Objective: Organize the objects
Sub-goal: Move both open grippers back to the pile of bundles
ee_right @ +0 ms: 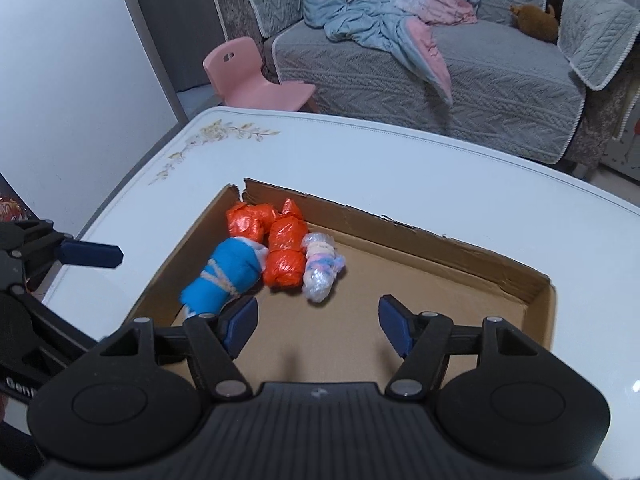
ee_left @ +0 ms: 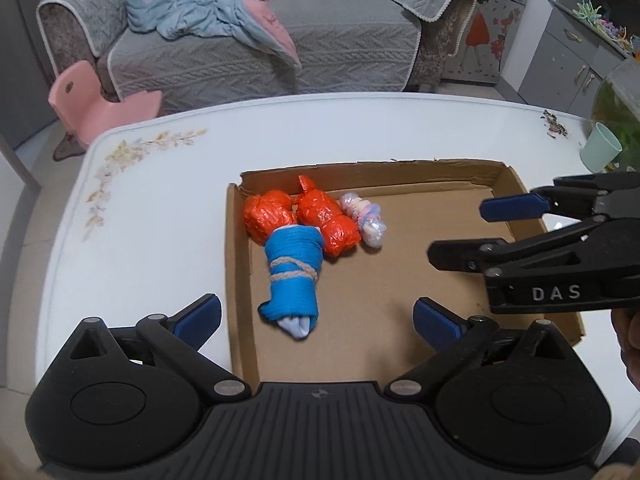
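Inside the shallow cardboard tray (ee_left: 516,216) on the white table (ee_left: 168,200), four bundles lie together near the far left corner: a blue cloth roll tied with string (ee_left: 294,276), two orange plastic bundles (ee_left: 326,218) touching it, and a pale wrapped bundle (ee_left: 366,220) beside them. The left gripper (ee_left: 316,318) hangs above the blue roll with its jaws wide apart and empty. The right gripper (ee_right: 318,320) is also apart, holding nothing. No more loose objects are visible on the table, so I judge the step is to draw both grippers away without brushing the roll.
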A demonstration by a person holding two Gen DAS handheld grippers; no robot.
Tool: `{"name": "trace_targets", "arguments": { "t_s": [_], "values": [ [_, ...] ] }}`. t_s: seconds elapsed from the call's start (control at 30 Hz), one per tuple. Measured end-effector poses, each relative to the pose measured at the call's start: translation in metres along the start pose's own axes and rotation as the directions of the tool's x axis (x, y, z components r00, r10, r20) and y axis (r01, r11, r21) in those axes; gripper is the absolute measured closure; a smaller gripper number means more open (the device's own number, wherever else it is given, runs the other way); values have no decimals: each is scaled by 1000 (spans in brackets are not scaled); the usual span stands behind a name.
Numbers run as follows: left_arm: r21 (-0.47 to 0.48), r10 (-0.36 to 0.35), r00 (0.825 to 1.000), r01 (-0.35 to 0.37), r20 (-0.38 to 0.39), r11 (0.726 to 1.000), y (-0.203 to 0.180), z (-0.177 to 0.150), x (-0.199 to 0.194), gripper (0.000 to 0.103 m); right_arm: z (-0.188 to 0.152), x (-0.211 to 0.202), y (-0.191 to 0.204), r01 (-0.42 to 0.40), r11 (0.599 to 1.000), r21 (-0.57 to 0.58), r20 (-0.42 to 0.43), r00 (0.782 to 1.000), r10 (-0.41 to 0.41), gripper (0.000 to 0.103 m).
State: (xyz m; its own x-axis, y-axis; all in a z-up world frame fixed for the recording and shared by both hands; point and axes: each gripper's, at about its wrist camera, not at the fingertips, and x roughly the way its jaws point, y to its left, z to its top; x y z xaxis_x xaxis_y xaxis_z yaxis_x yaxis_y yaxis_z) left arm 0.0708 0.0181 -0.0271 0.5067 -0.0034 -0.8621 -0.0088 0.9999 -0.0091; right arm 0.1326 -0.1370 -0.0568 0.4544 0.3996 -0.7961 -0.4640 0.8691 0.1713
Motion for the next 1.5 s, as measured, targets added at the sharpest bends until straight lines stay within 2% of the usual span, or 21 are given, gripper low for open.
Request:
{"name": "trace_targets", "arguments": {
  "t_s": [0.37, 0.63, 0.83, 1.0, 1.2, 1.33, 1.5],
  "values": [
    [25, 12, 1000, -12, 28, 1000, -9, -25, -61, 0, -15, -53, 32, 20, 999, -32, 17, 1000, -19, 39],
    [24, 2, 999, -4, 54, 1000, -12, -42, -88, 0, -31, -82, 48, 27, 999, -42, 39, 999, -25, 38],
    [67, -21, 999, 18, 39, 998, -15, -77, -98, 0, -49, -99, 52, 22, 999, -39, 52, 998, -20, 37],
    [111, -42, 999, 43, -8, 993, -20, -123, -91, 0, -85, -115, 41, 26, 999, -22, 41, 999, -25, 35],
    [206, -52, 993, 73, -102, 976, -40, -169, -73, 0, -149, -117, 16, 97, 994, 43, -6, 995, -97, 37],
    [280, -22, 990, 61, -141, 958, -56, -182, -52, 0, -195, -118, 4, 120, 987, 107, -29, 993, -117, 38],
    [295, 2, 987, 46, -162, 954, -59, -183, -32, 0, -217, -106, -5, 143, 977, 160, -72, 989, -133, 43]
  ]
}}
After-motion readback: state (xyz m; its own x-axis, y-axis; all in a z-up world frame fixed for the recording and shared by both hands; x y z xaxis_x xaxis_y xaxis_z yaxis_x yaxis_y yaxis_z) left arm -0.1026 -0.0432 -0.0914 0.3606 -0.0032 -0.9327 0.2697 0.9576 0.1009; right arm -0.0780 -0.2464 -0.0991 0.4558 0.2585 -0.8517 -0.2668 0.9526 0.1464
